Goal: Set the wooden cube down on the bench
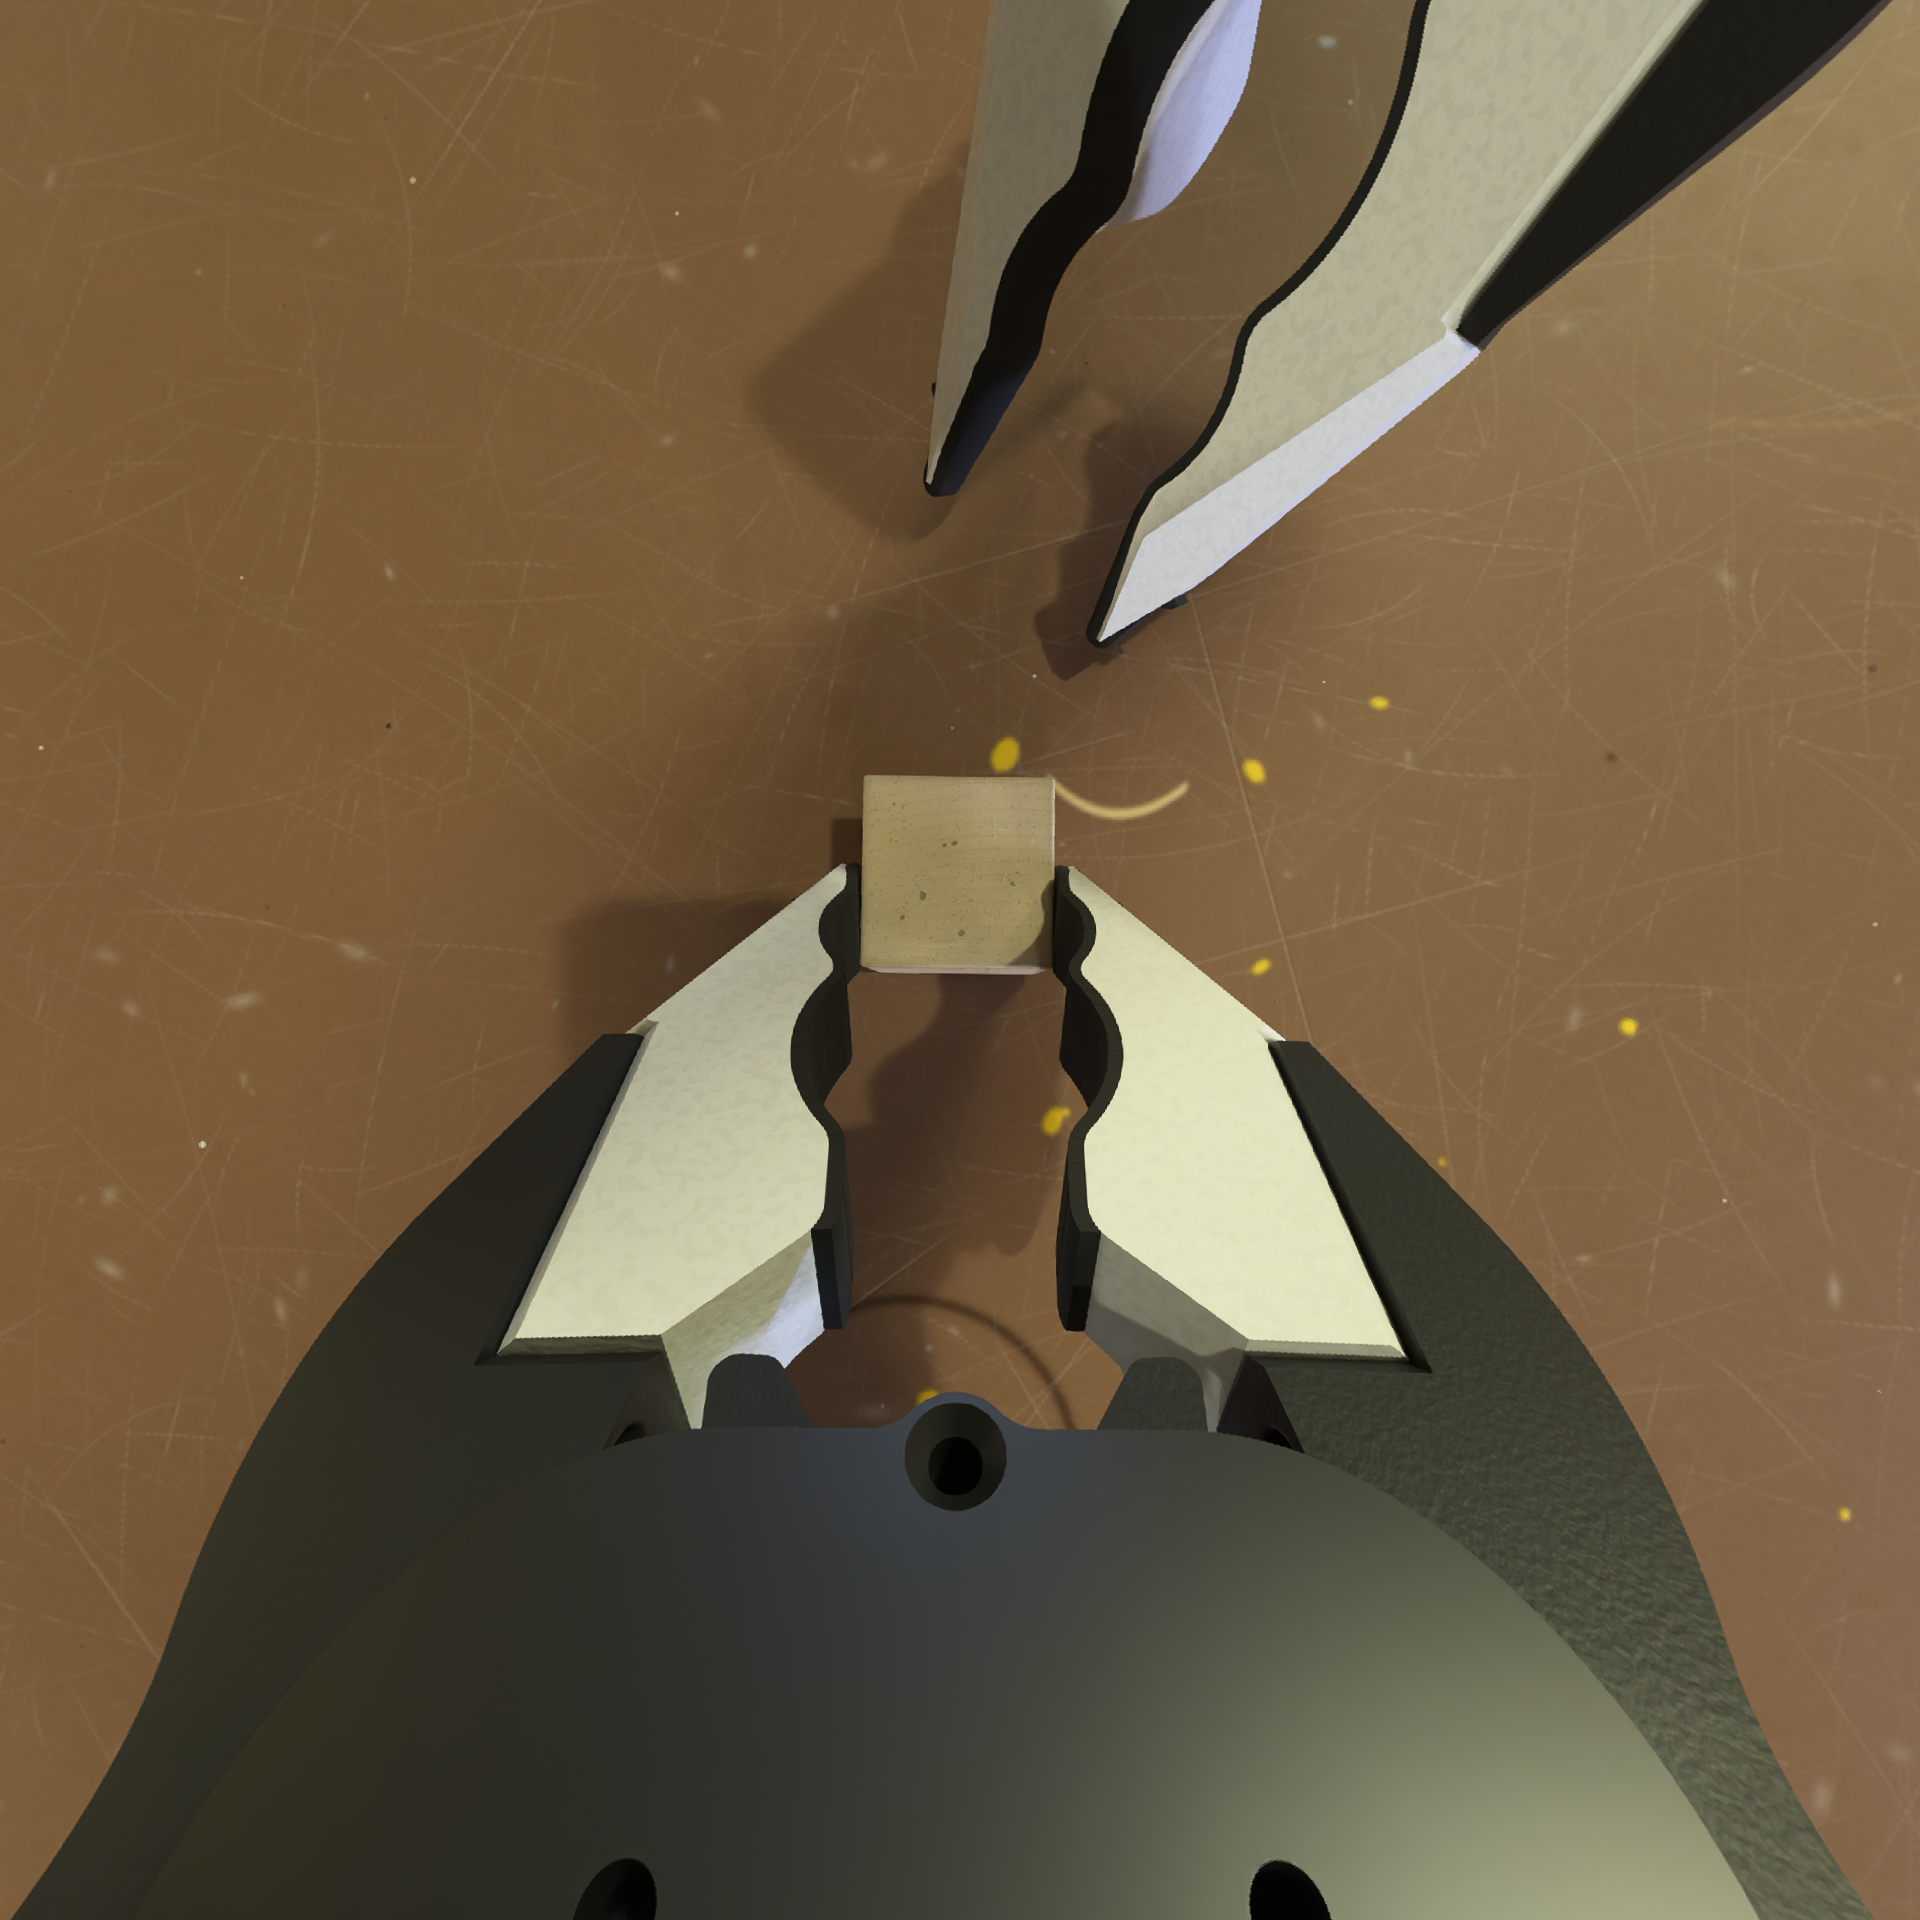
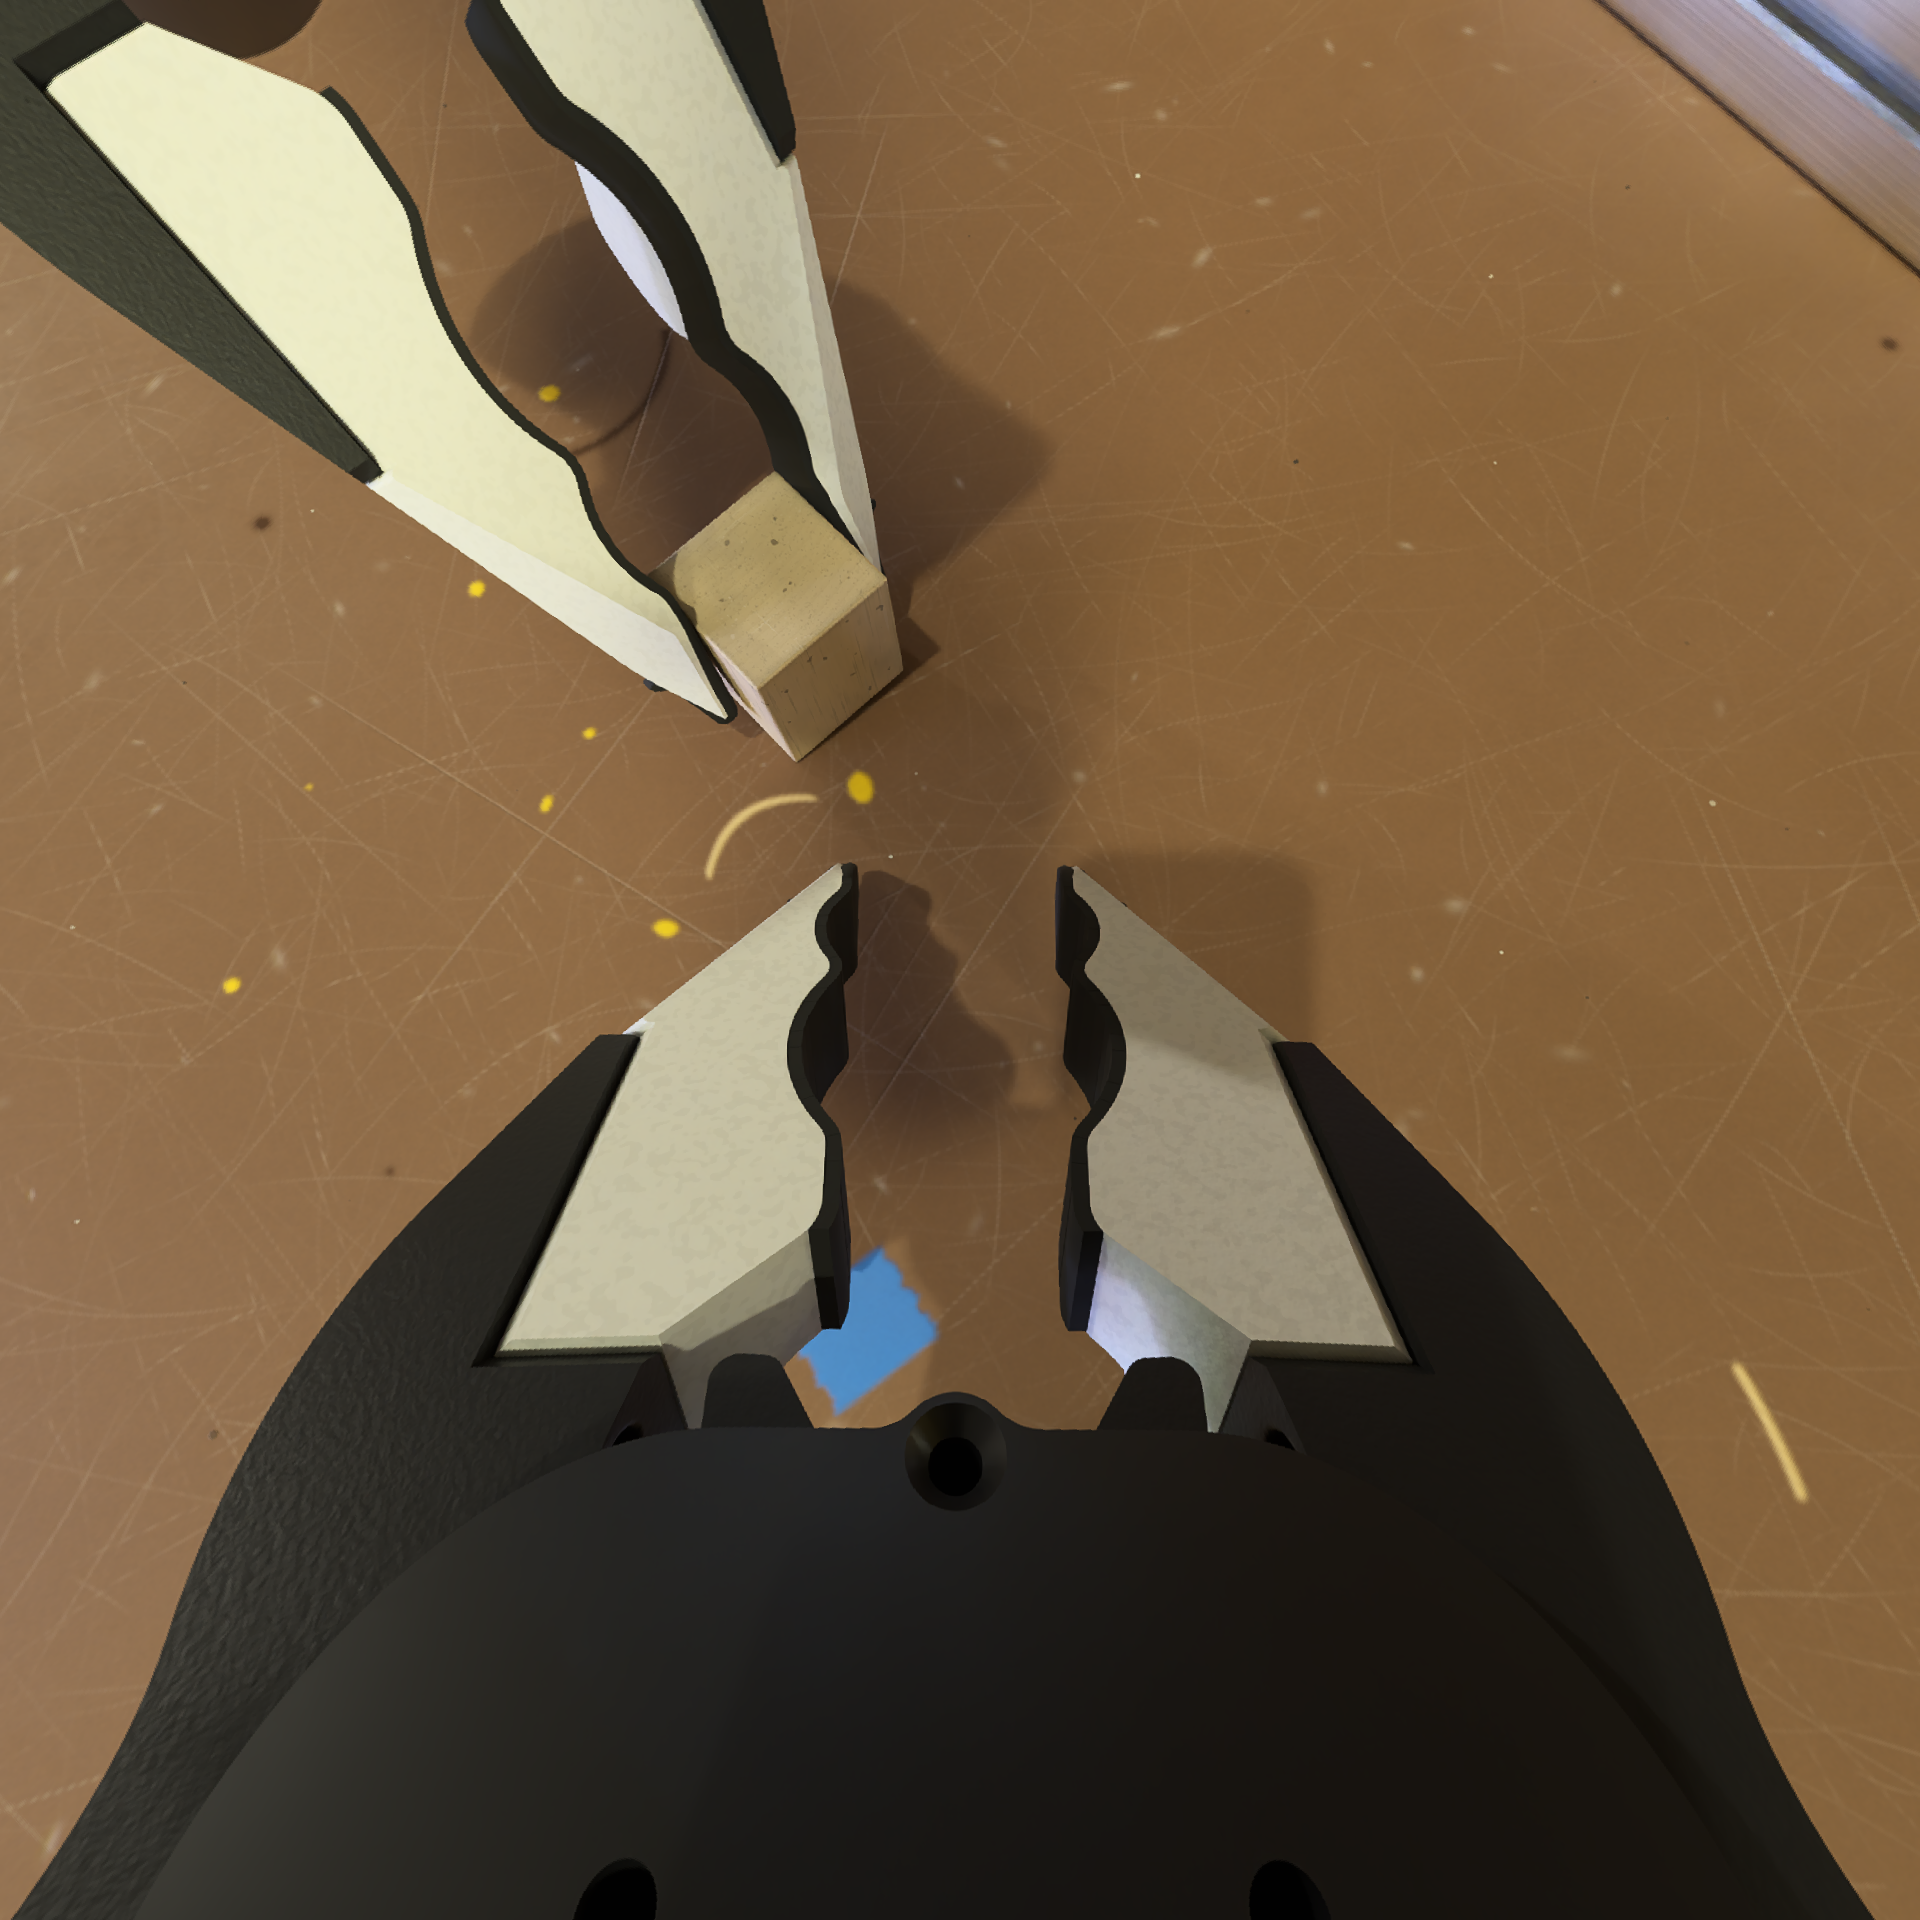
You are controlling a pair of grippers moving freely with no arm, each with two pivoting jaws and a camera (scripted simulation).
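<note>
The wooden cube (image 1: 956,878) is a small pale block, pinched between the fingertips of my left gripper (image 1: 956,883), which is shut on its two sides. In the right wrist view the cube (image 2: 800,623) sits low in the left gripper (image 2: 795,636), its bottom at or just above the brown bench (image 2: 1351,623); I cannot tell if it touches. My right gripper (image 2: 956,878) is open and empty, its tips close to the bench a short way from the cube. It also shows in the left wrist view (image 1: 1023,556), pointing down beyond the cube.
The scratched brown bench (image 1: 416,623) has yellow specks and a pale curved mark (image 1: 1127,805) beside the cube. A blue patch (image 2: 868,1330) lies under my right gripper. The bench's edge (image 2: 1818,125) runs across the top right corner.
</note>
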